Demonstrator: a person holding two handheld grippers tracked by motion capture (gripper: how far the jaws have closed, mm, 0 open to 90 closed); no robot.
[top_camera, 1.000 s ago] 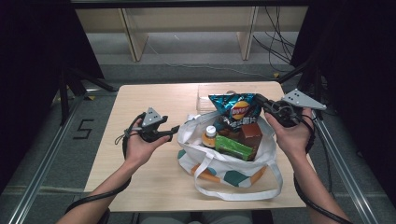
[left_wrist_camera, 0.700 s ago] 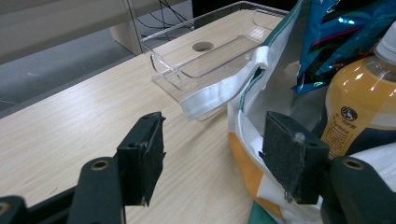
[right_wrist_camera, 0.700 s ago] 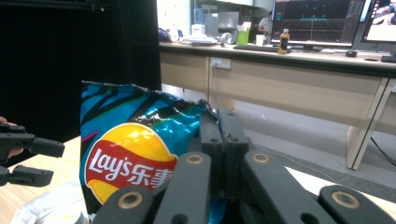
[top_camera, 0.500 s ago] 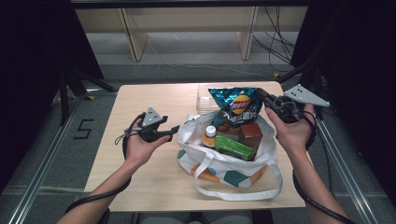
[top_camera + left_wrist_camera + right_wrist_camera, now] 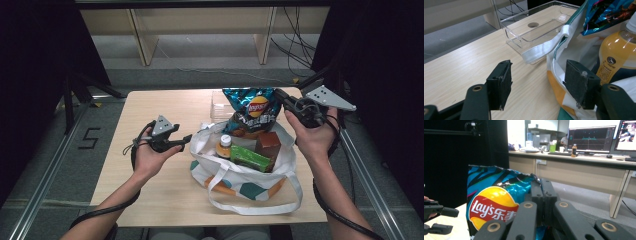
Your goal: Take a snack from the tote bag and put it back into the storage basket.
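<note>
A blue Lay's chip bag (image 5: pixel 250 110) hangs upright above the open white tote bag (image 5: pixel 280 160), its lower end among the goods inside. My right gripper (image 5: pixel 280 97) is shut on the chip bag's top right corner; in the right gripper view the closed jaws (image 5: pixel 542 192) pinch the bag's (image 5: pixel 491 205) upper edge. My left gripper (image 5: pixel 187 139) sits left of the tote, pointing at its rim. In the left gripper view its jaws (image 5: pixel 539 85) stand open over the table, the right pad (image 5: pixel 579 85) close to the tote's cloth (image 5: pixel 556 70), gripping nothing.
Inside the tote stand an orange drink bottle (image 5: pixel 225 146), a green box (image 5: pixel 249 159) and a brown box (image 5: pixel 268 145). A clear plastic tray (image 5: pixel 534 27) lies behind the tote, with a white handle strap (image 5: pixel 544 48) draped over its near wall. The table's left half (image 5: pixel 150 110) is bare.
The right gripper has lifted the chip bag slightly higher above the tote. The left gripper has stayed in place, still open.
</note>
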